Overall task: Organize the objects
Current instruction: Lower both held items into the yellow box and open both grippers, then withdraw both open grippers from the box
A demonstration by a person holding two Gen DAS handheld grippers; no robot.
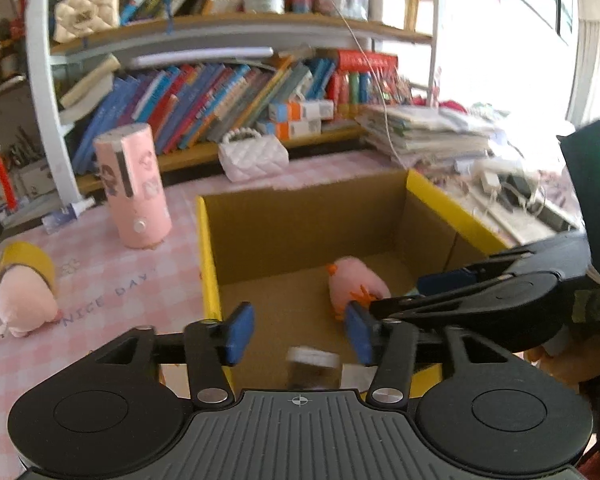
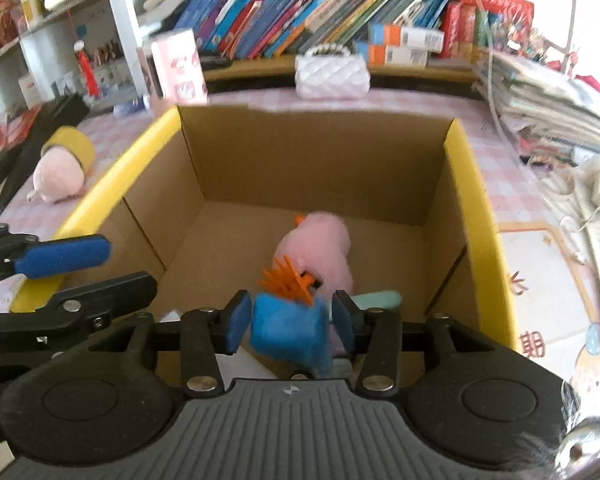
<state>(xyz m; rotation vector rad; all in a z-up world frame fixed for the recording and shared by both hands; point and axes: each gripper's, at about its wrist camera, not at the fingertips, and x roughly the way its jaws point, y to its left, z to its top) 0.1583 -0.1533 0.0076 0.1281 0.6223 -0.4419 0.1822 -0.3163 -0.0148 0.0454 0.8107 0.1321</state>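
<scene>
A cardboard box with yellow rims stands on the pink checked table. A pink plush with orange feet lies on its floor. My left gripper is open and empty over the box's near edge, above a blurred small jar. My right gripper is open over the box; a blue plush piece sits between its pads, blurred, with small gaps on both sides. A second pink plush with a yellow band lies on the table left of the box.
A pink cylinder and a white quilted purse stand behind the box. Bookshelves fill the back. A paper stack and cables lie at the right. The right gripper reaches in from the right in the left wrist view.
</scene>
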